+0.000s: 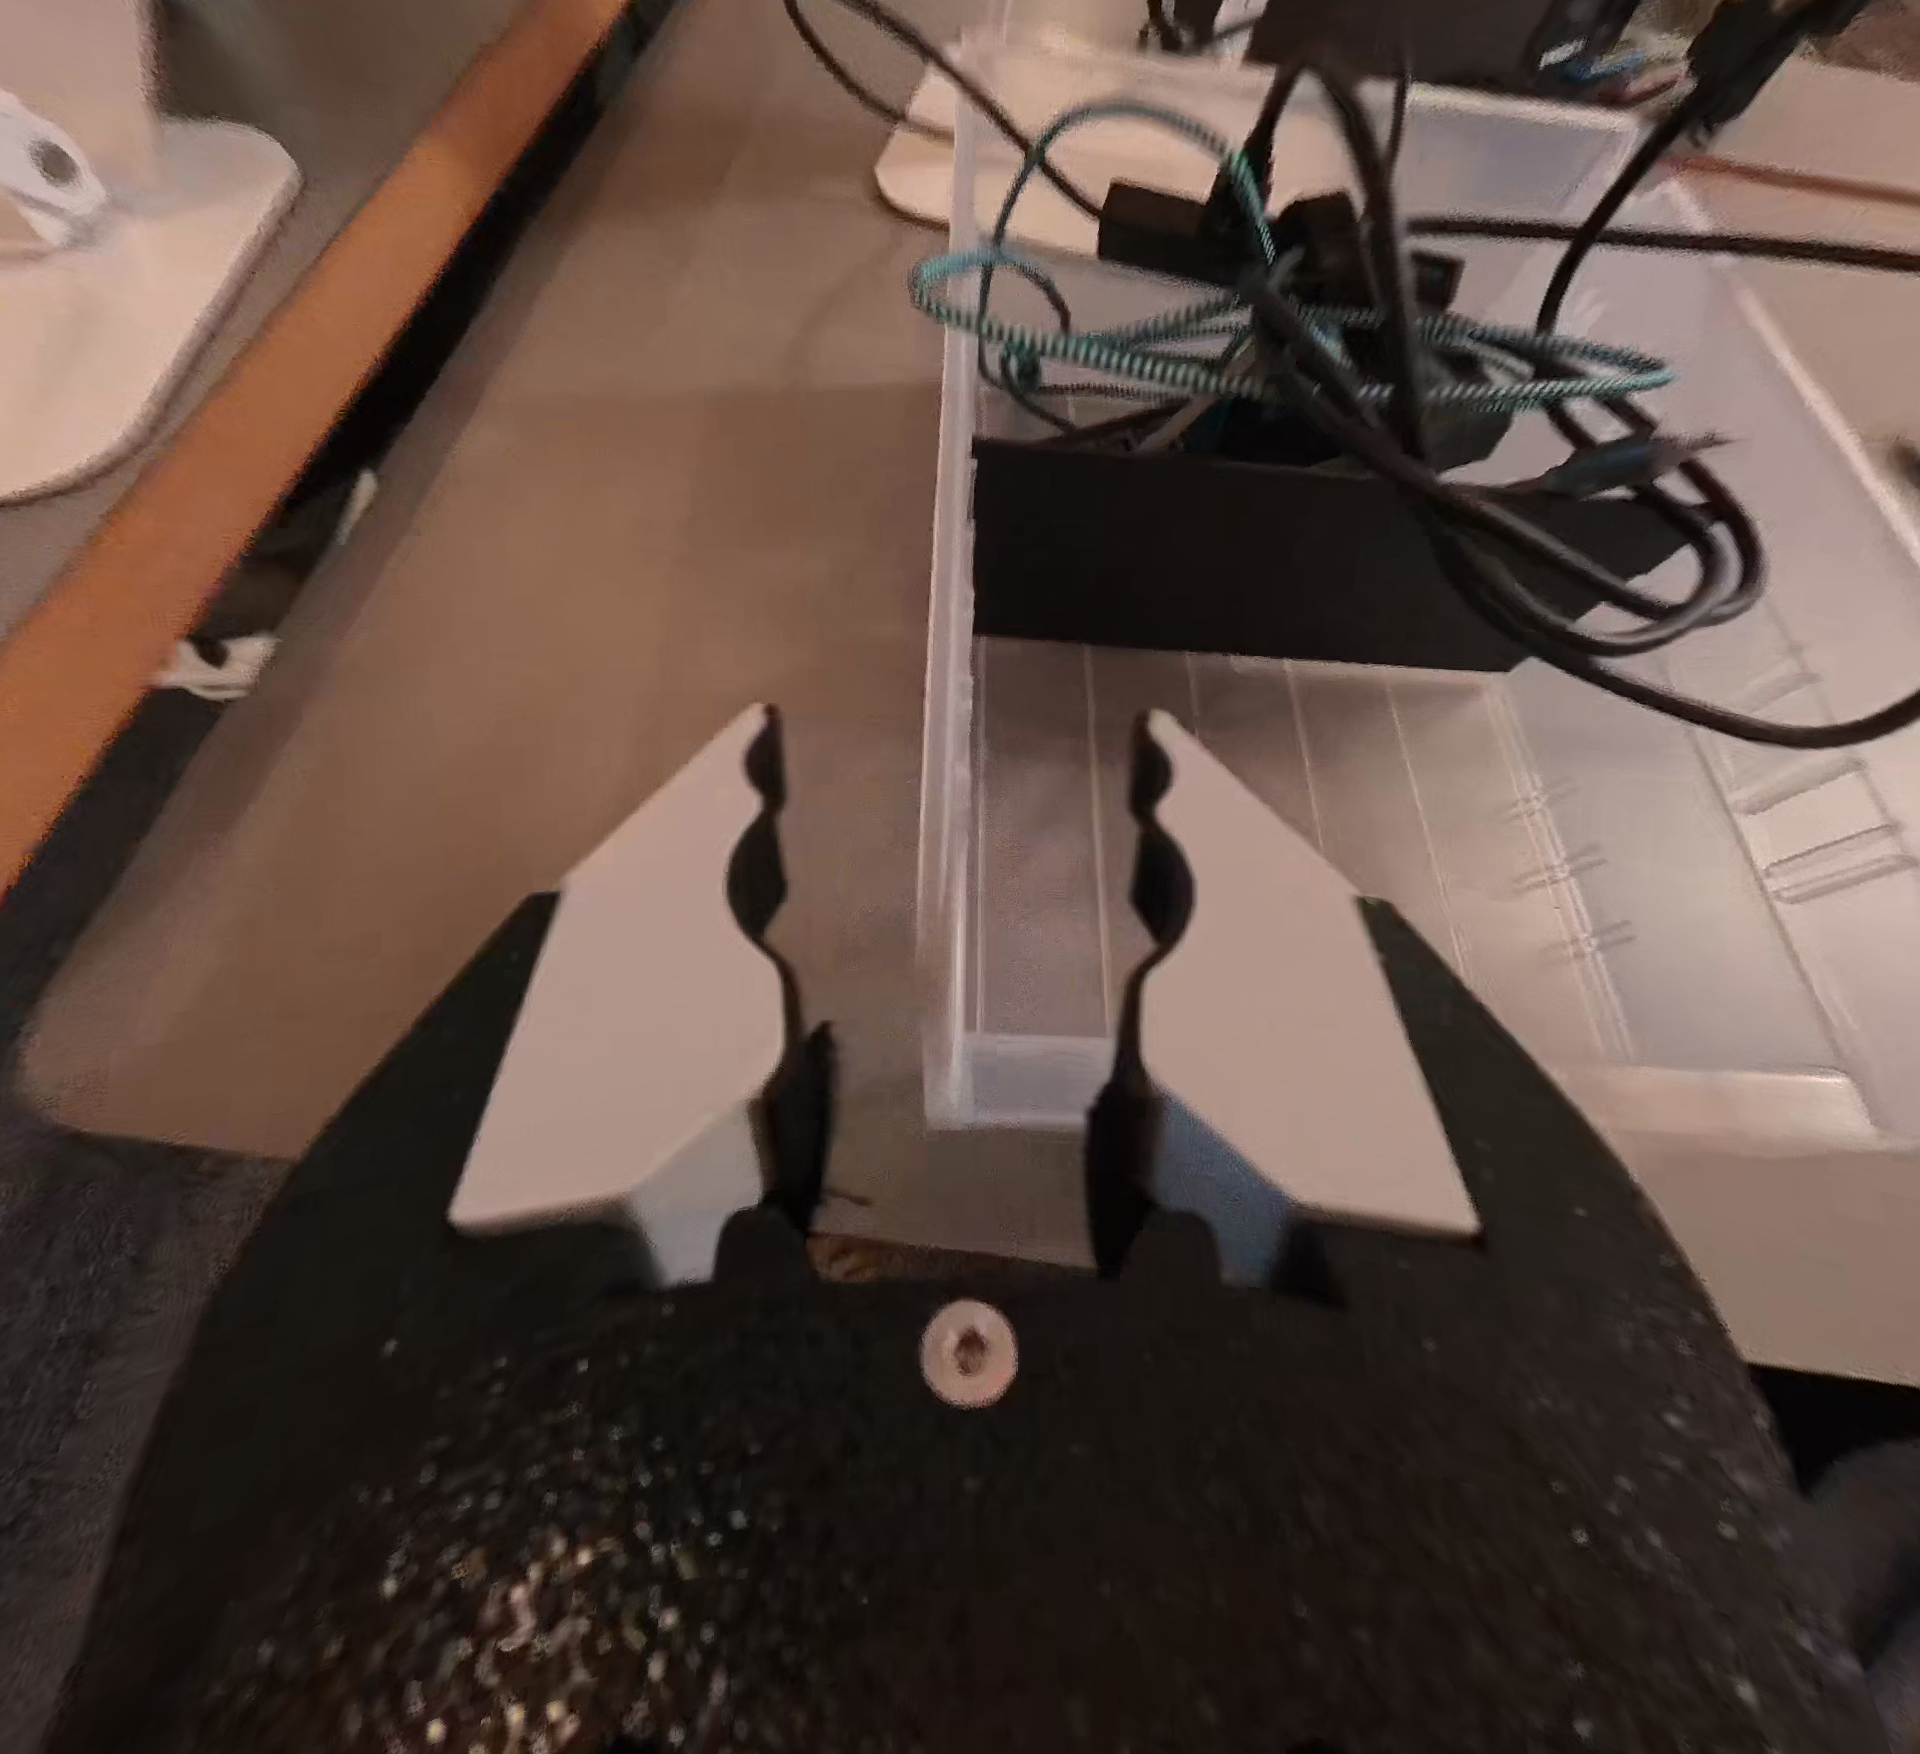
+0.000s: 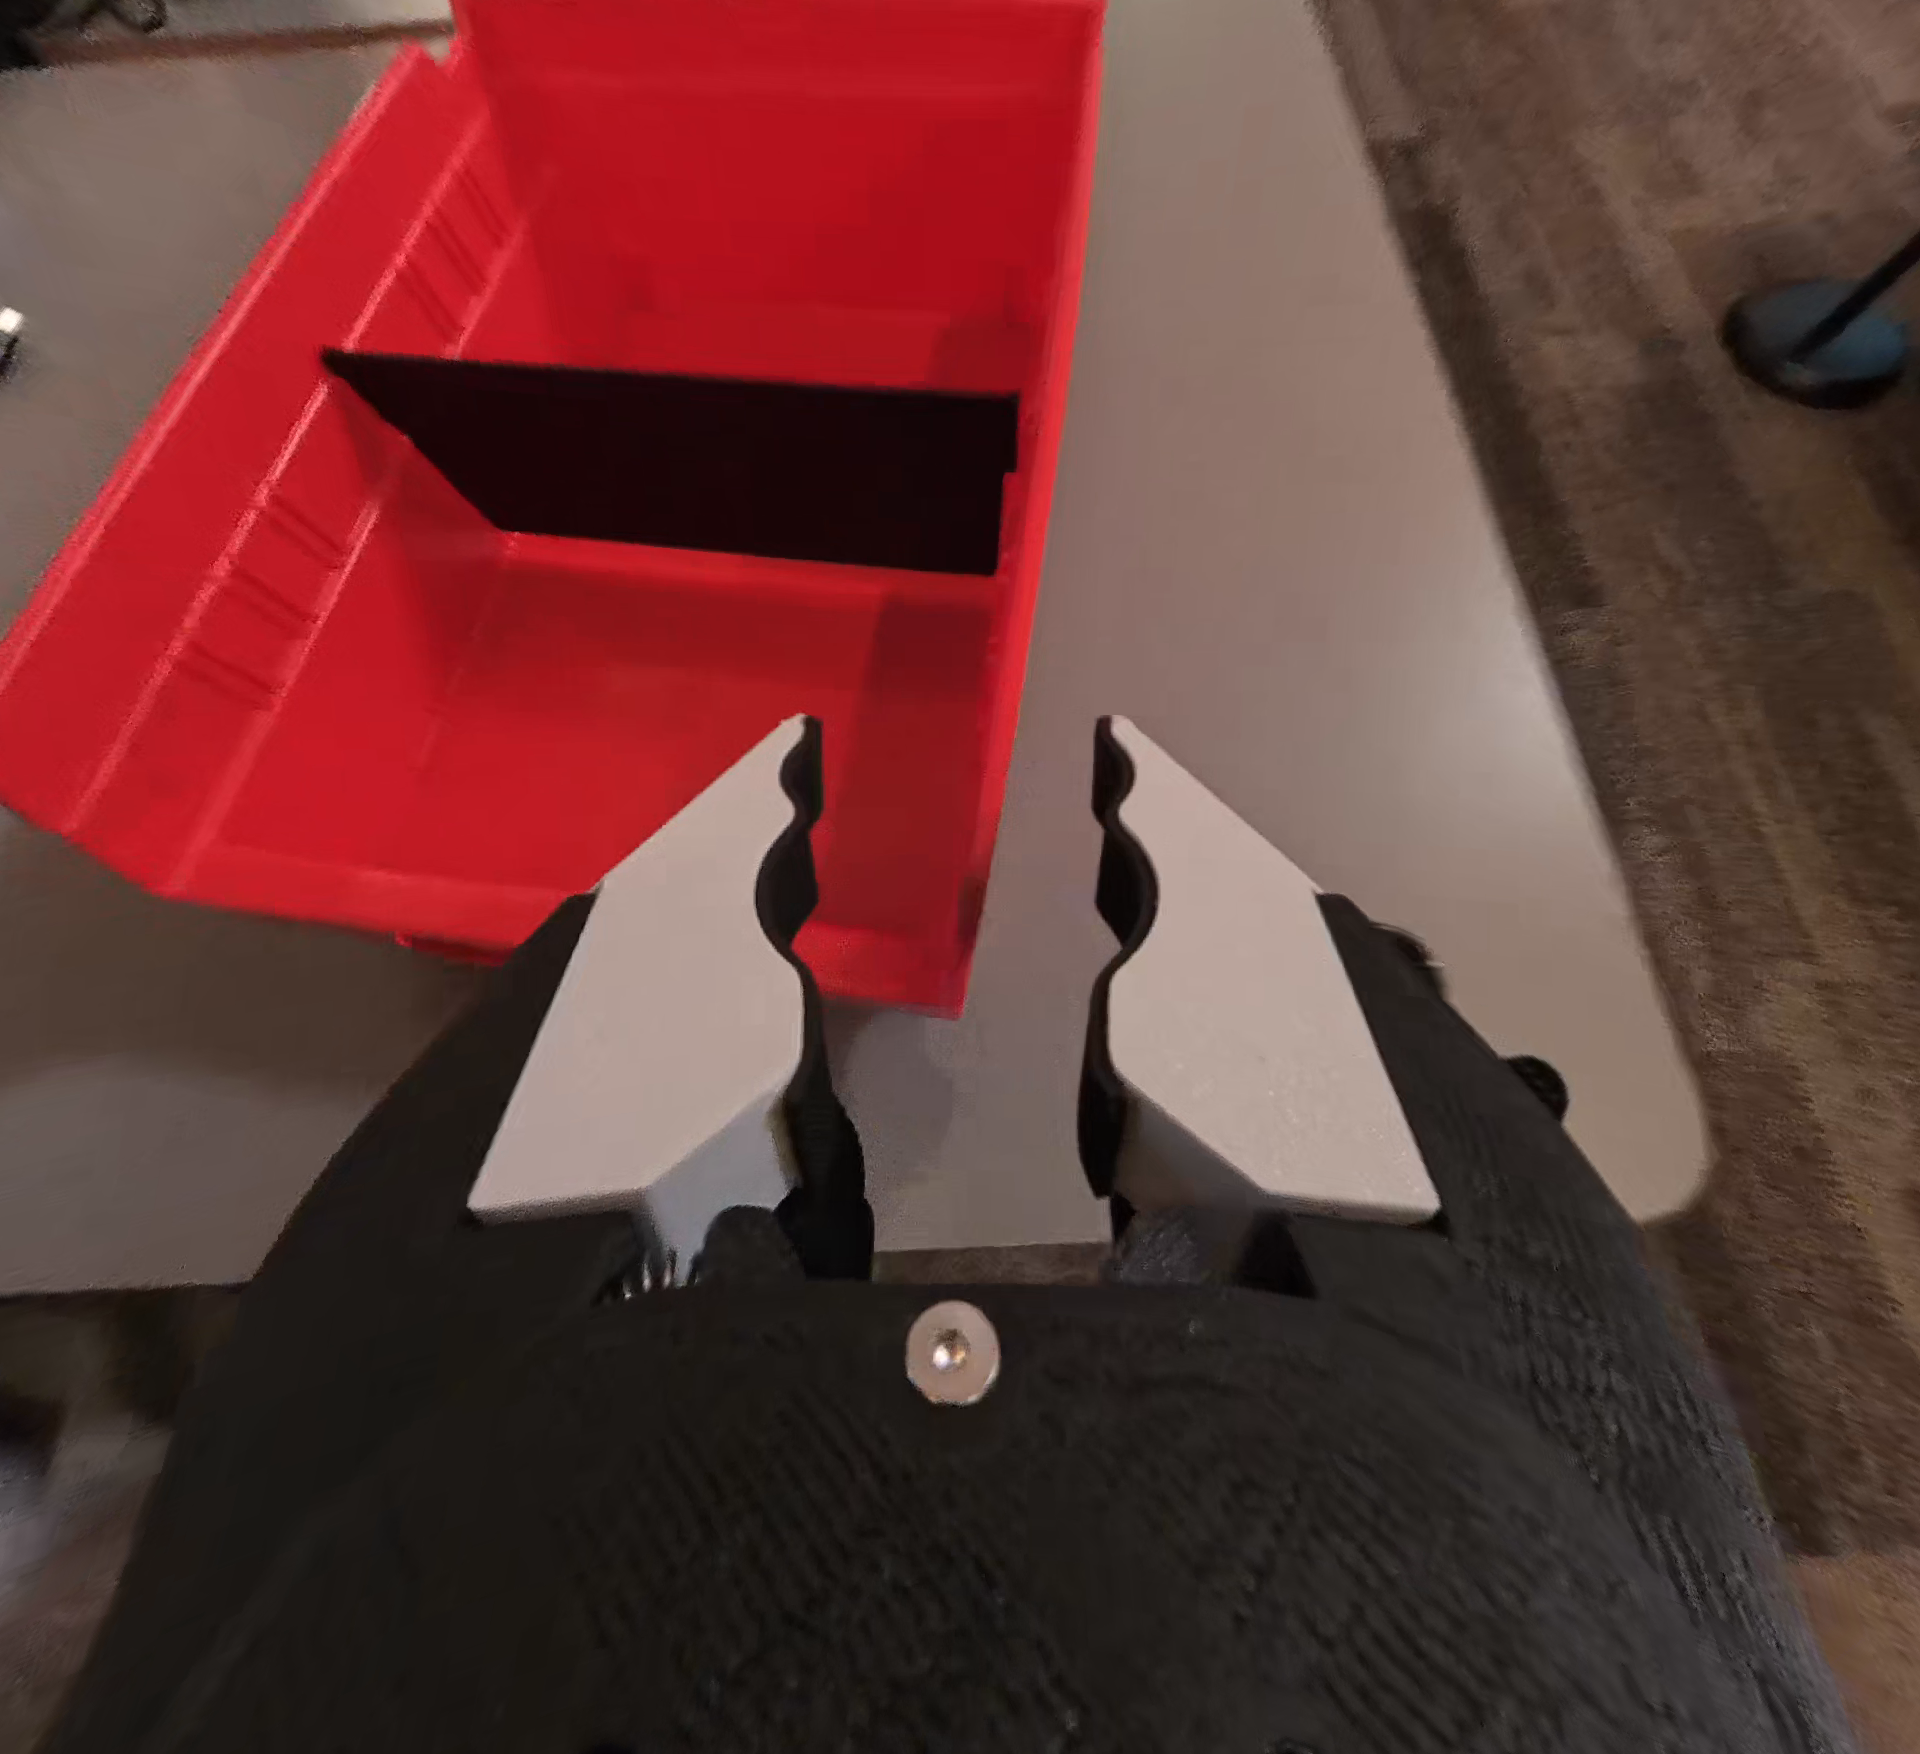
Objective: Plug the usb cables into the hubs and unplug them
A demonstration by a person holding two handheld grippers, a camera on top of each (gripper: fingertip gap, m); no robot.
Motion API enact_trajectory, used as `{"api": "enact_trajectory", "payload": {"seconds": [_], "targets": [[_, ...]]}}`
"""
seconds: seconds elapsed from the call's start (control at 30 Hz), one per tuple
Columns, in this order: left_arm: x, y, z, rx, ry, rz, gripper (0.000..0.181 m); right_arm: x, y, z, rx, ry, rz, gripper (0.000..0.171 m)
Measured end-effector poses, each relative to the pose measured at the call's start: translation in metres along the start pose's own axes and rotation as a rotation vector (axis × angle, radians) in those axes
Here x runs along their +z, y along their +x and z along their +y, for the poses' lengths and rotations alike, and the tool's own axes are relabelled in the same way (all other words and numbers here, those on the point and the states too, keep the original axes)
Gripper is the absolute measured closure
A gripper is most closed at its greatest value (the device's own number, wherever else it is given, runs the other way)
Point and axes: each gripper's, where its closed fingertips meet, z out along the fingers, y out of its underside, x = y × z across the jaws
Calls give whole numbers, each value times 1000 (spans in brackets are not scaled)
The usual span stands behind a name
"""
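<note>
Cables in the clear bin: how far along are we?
Nothing looks done. The cables lie tangled in the clear bin behind its black divider. Left gripper and right gripper are open, holding nothing. The red bin holds nothing. All plugging and unplugging remains.

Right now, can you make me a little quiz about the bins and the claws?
1. True or false: the red bin is full of cables.
2. Which bin holds the tangle of cables? A) clear bin B) red bin
3. What colour is the divider inside the red bin?

Key: 1 false, it is empty. 2 A. 3 black.
</note>
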Motion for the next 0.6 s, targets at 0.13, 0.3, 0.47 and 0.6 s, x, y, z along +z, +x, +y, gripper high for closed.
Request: {"api": "enact_trajectory", "payload": {"seconds": [0.13, 0.3, 0.47, 0.6], "targets": [[-41, 18, -52, 169, 190, -37, 109, -46, -30, -56, -59, 267, -1, 118], [-28, 89, -111, 536, 183, 119, 121, -86, -197, -117, -166, 598, -535, 121], [48, 105, -119, 977, -31, 139, 126, -41, -334, -101, -333, 722, -775, 120], [94, 92, -99, 1147, -269, 183, 128, 31, -374, -63, -532, 765, -715, 121]]}}
